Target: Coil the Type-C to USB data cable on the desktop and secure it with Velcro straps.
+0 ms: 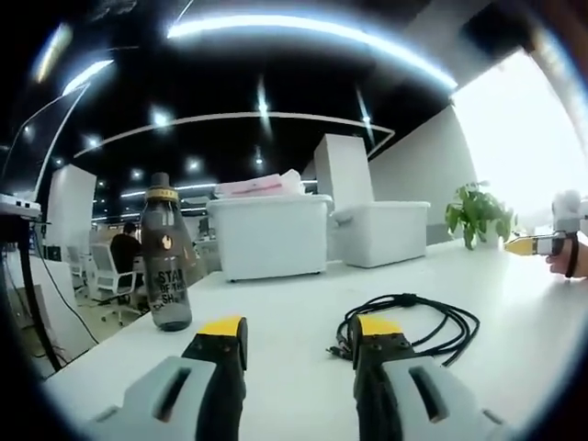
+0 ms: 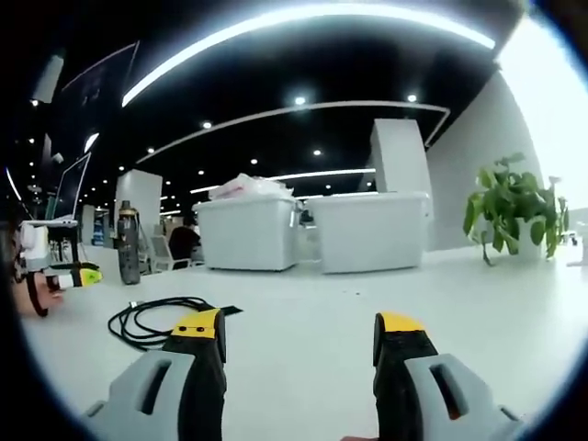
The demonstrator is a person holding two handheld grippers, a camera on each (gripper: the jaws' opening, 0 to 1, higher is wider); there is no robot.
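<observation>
On the desk, your cable lay loosely looped just beyond your left gripper, touching nothing; both it and your right gripper gaped, released.

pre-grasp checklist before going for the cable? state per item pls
1. Black data cable on the white desktop, loosely looped, not tidily coiled: ok to start.
2. Left hand-held gripper open, nothing between its jaws: ok.
3. Right hand-held gripper open, nothing held: ok.
4. Cable connectors lie beside the left gripper's right jaw tip, apart or touching: cannot tell.
5. Velcro strap located: cannot tell; a small dark piece lies by the cable.
6. Dark water bottle stands upright, apart from the cable: ok.
</observation>
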